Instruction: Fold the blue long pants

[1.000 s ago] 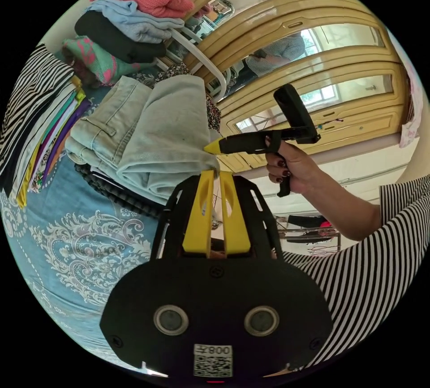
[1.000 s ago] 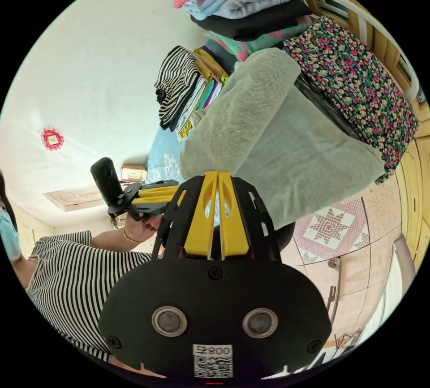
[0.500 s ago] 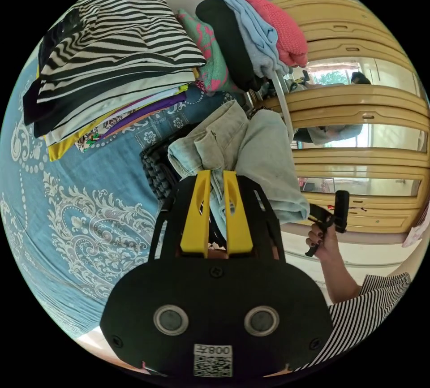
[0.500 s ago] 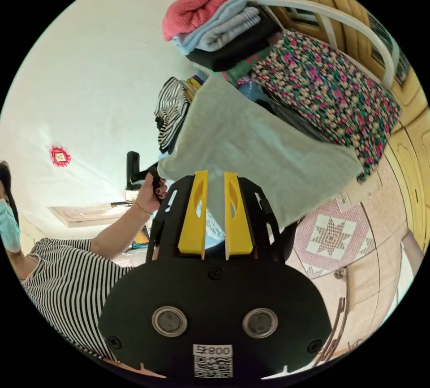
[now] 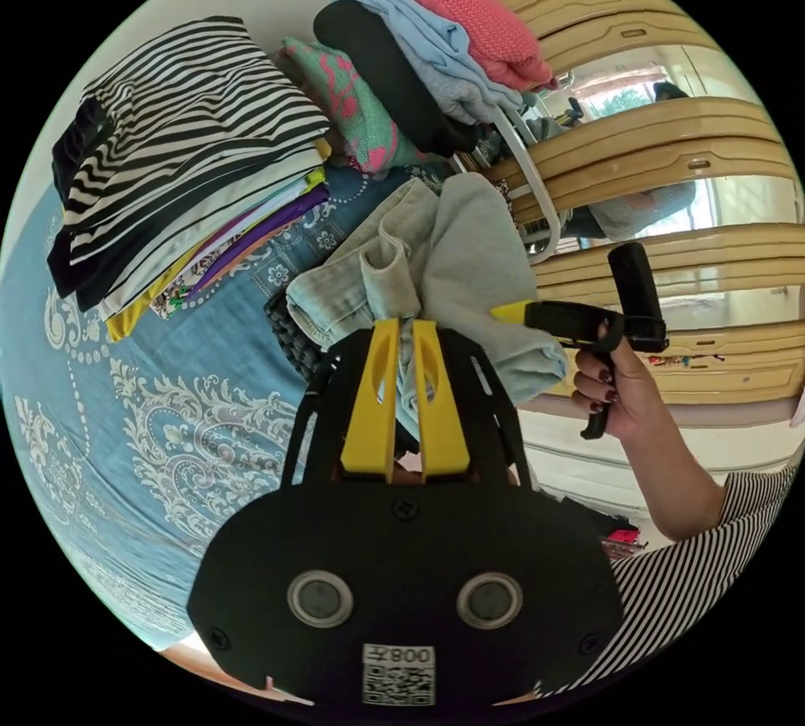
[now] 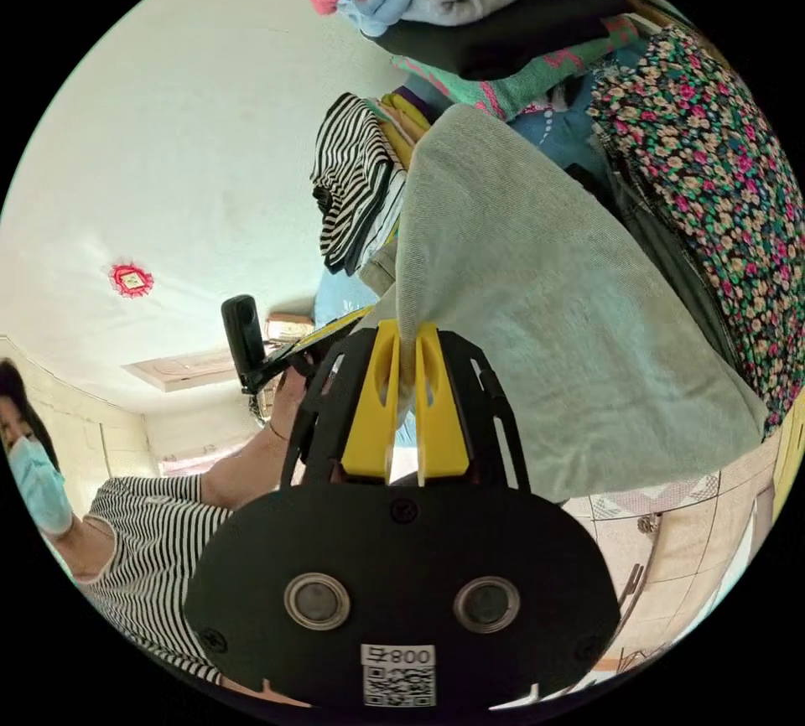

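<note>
Blue patterned bedding [image 5: 168,424] is stretching under two stacks of folded clothes, a striped pile [image 5: 180,147] lying on the far left and a pile topped by a pink sweater [image 5: 470,22] sitting beside it against yellow cabinet doors [image 5: 671,164]. Between them and the camera, the pale blue pants [image 5: 428,256] are lying folded on the bed's right edge, and the left gripper [image 5: 402,332] is pinching their bunched near edge with its jaws pressed together on the cloth. Seen from the right gripper view, the right gripper [image 6: 402,340] is gripping the pants [image 6: 545,298] too, both jaws closing on a fold that is hanging off the bed next to a flowered cloth [image 6: 713,198], while a hand [image 5: 620,395] is holding that tool at the right in the left gripper view.
</note>
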